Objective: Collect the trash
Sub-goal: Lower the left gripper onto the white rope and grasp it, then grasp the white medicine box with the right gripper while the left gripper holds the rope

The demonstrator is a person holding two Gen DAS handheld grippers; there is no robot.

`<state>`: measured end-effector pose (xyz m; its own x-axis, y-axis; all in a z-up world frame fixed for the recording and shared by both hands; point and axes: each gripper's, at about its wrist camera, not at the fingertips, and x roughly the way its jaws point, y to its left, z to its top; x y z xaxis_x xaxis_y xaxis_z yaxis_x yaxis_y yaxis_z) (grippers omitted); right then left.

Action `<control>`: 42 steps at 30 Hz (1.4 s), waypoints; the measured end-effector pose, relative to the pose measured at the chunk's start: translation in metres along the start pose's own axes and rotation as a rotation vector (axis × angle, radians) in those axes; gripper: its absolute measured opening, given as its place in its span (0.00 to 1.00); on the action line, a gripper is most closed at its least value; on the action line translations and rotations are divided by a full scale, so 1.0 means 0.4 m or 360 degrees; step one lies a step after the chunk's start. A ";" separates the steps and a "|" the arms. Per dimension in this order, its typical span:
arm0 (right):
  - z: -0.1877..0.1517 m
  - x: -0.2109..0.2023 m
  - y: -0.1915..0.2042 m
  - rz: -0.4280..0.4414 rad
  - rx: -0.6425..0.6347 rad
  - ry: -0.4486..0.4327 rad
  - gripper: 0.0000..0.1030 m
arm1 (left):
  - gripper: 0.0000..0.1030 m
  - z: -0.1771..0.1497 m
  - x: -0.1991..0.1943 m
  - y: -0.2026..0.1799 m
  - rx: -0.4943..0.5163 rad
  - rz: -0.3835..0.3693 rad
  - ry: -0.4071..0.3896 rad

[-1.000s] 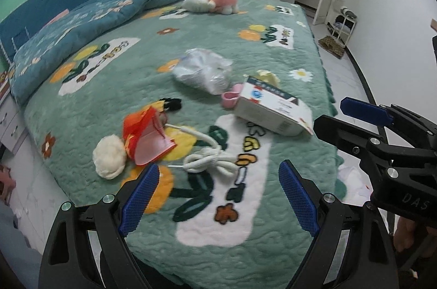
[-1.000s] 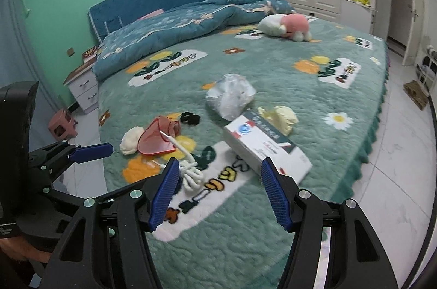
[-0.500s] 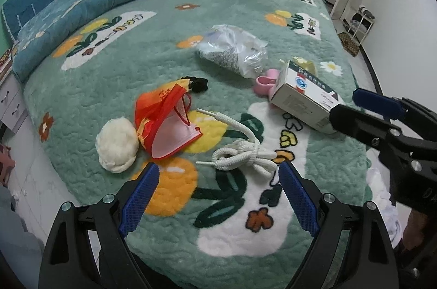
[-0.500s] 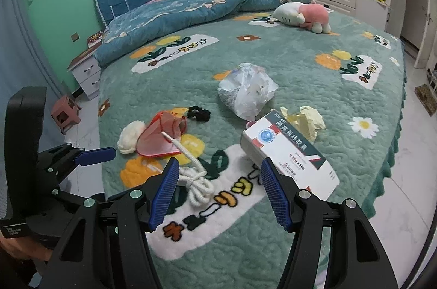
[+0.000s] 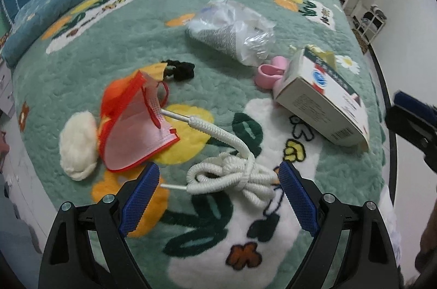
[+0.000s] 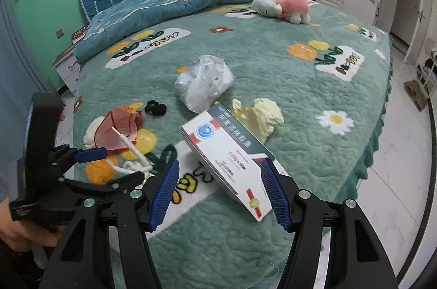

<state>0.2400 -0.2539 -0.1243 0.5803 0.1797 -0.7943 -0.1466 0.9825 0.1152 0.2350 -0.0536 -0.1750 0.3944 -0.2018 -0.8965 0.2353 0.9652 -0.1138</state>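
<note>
We look across a wide bed covered in a green quilted blanket (image 6: 286, 86) printed with flowers and letters, with a rumpled blue floral duvet (image 6: 169, 2) heaped toward the headboard and a pink and white plush toy (image 6: 284, 4) lying beyond the mess.

The trash sits scattered on the near half of the blanket. A white cardboard box with red and dark printing (image 6: 232, 155) lies tilted, with a crumpled pale yellow paper (image 6: 262, 114) just behind it and a crinkled clear plastic bag (image 5: 232, 32) farther back. A small pink plastic cup (image 5: 269, 73) lies on its side, touching the box's far end. To the left, an orange and pink face mask (image 5: 136, 125) rests against a soft white wad (image 5: 77, 144), near a black hair tie (image 5: 180, 69).

Our left gripper (image 5: 218, 196) hangs with its blue pads spread apart on either side of a coiled white rope (image 5: 235, 174) — not touching it. Our right gripper (image 6: 221, 193) is likewise released, its pads flanking the near end of the box — whether they touch it we cannot tell.
</note>
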 end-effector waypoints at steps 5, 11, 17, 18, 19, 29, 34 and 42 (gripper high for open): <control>-0.013 0.011 -0.018 0.0008 0.0053 0.0018 0.61 | 0.86 0.008 0.037 0.009 -0.0022 0.0019 0.0038; -0.014 0.024 -0.020 0.0024 0.0072 0.0024 0.61 | 0.86 0.009 0.069 0.010 -0.0032 -0.0005 0.0070; -0.012 0.031 -0.018 0.0025 0.0066 0.0030 0.61 | 0.75 -0.010 0.078 -0.010 0.0021 -0.0023 0.0084; -0.013 0.033 -0.019 0.0025 0.0064 0.0032 0.61 | 0.72 -0.013 0.077 -0.013 0.0036 -0.0028 0.0086; -0.013 0.033 -0.019 0.0024 0.0067 0.0033 0.61 | 0.69 -0.016 0.076 -0.014 0.0042 -0.0030 0.0087; -0.017 0.032 -0.019 0.0033 0.0057 0.0037 0.61 | 0.40 -0.027 0.068 -0.036 0.0108 -0.0070 0.0098; -0.019 0.030 -0.019 0.0039 0.0041 0.0036 0.61 | 0.37 -0.034 0.048 -0.053 0.0124 -0.0124 0.0109; 0.011 0.065 -0.026 0.0044 -0.0271 0.0113 0.61 | 0.37 -0.020 0.010 -0.097 0.0180 -0.0148 0.0083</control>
<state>0.2602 -0.2591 -0.1437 0.5172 0.1969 -0.8329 -0.2988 0.9535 0.0398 0.2205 -0.0907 -0.1775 0.3203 -0.2776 -0.9057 0.3685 0.9173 -0.1509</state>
